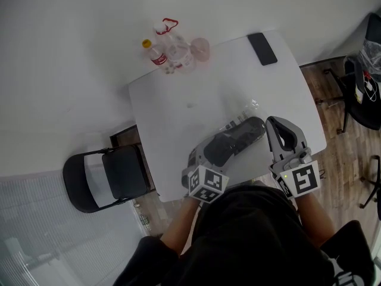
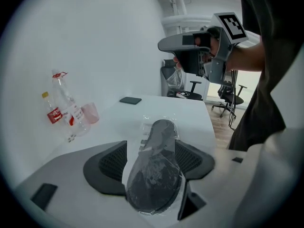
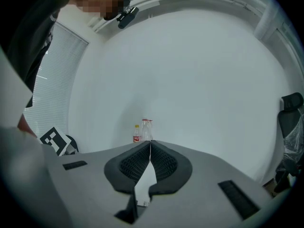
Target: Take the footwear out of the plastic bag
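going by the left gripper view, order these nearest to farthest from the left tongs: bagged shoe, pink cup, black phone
1. Dark footwear in a clear plastic bag, between the left tongs.
2. Translucent pink plastic cup, off to the left on the white table.
3. Flat black phone, at the table's far end.

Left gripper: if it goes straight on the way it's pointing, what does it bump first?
Most likely the dark footwear in its clear plastic bag: it lies right between the left gripper's open jaws, very close. Whether they touch it yet I can't tell.
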